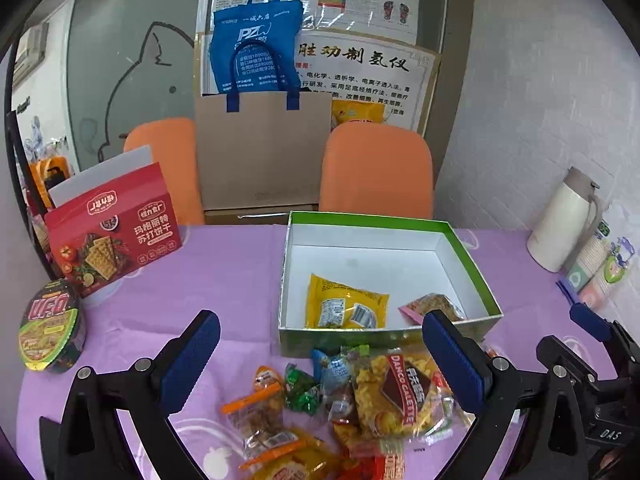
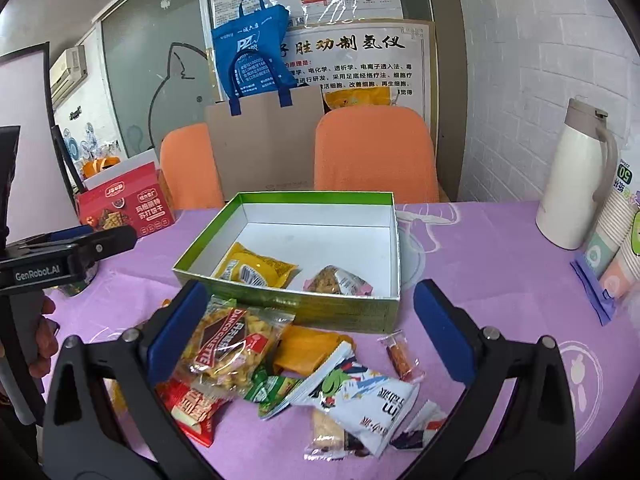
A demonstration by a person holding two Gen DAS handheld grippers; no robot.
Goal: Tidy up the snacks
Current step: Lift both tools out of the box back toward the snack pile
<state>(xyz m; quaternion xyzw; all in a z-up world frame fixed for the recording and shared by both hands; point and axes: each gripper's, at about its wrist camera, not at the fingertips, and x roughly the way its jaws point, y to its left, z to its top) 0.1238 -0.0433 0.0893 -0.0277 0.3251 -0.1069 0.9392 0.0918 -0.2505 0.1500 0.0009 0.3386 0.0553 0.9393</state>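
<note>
A green box [image 1: 372,222] [image 2: 316,196] with a white inside stands open on the purple tablecloth. In it lie a yellow packet [image 1: 344,306] [image 2: 256,266] and a pink-edged snack packet [image 1: 434,306] [image 2: 338,280]. A loose pile of snacks lies in front of the box, among them a clear Danco Galette bag [image 1: 400,392] [image 2: 228,344], a white frog-print packet [image 2: 360,396], an orange packet [image 2: 308,348] and a red packet [image 2: 192,404]. My left gripper [image 1: 320,320] hangs open above the pile's left part, holding nothing. My right gripper [image 2: 310,296] is wide open over the pile, empty too.
A red cracker box [image 1: 116,236] and a UFO noodle bowl [image 1: 52,328] stand at the table's left. A white thermos [image 2: 576,176] and stacked paper cups [image 2: 616,240] stand at the right. Two orange chairs [image 1: 376,168] and a cardboard sheet are behind the table.
</note>
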